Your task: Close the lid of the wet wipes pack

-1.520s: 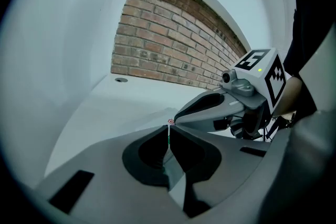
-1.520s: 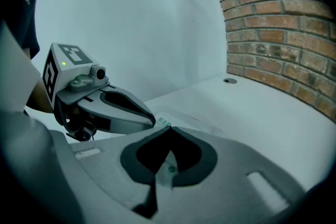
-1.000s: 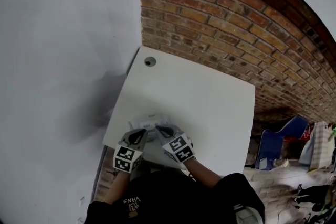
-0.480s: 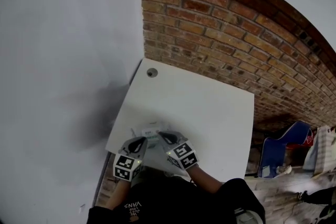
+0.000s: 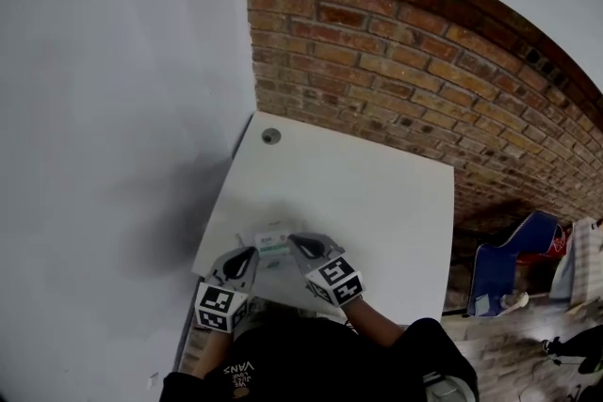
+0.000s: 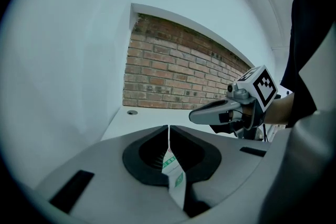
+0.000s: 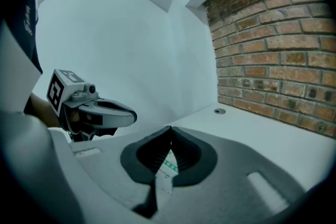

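both grippers pinched on the pack, lid not closed yet

the table [image 5: 377,202] is white and sits in the corner between a brick wall [image 5: 396,61] and a plain white one. it's bare apart from a grommet [image 5: 270,136] at the far corner. all the action is at the near edge, right in front of the person.

the pack [image 5: 273,246] is there between the two gripper tips, white with green print. head view doesn't show whether it rests on the table or hangs just off it.

left gripper [image 6: 168,128]: jaws together, clamped on a thin flap of the pack's film that runs down the slot between them. right gripper [image 7: 170,129]: same deal, jaws closed on a thin printed edge from the other side. the two face each other, tips near but apart, with the pack spanning the gap.

my read on why: a soft pack buckles if pushed one-handed, so a grip on both sides holds it taut and squared up. downside is both tools are tied up, so nothing is free to press the lid.

the lid is too small to make out in head view and out of sight in both gripper views, so i can't tell if it's open or closed. my guess is one gripper has to release and push the lid down while the other anchors the pack. the risk is the film slipping out of the pinch.
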Demonstrator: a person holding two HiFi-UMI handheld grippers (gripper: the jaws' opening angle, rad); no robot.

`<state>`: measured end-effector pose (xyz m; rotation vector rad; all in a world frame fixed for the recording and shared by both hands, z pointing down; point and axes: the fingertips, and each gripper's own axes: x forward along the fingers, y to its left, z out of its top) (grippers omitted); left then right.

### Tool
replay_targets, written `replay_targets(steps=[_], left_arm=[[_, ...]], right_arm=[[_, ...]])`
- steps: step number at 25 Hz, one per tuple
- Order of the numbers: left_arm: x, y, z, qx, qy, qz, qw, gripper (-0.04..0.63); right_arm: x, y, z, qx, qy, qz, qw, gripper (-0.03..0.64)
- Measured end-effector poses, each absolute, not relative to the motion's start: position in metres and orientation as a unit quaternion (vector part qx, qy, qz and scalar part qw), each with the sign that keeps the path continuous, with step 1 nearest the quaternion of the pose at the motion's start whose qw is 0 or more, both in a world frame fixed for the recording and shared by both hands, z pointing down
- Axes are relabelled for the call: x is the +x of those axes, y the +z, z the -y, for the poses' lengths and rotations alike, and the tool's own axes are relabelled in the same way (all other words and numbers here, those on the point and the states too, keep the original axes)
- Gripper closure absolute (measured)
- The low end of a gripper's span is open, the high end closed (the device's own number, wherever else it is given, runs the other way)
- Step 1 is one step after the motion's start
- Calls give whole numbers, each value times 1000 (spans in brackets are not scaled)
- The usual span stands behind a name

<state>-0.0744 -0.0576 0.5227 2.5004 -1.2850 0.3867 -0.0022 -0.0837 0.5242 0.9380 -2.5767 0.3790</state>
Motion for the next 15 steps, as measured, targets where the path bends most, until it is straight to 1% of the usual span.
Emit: replay_targets(steps=[6, 15], left_arm=[[-83, 504, 59, 870, 122, 459, 130, 580], [-90, 484, 51, 870, 101, 467, 123, 580]], right_arm=[[-2, 513, 81, 336, 138, 917, 165, 620], [0, 492, 79, 340, 126, 921, 145, 620]])
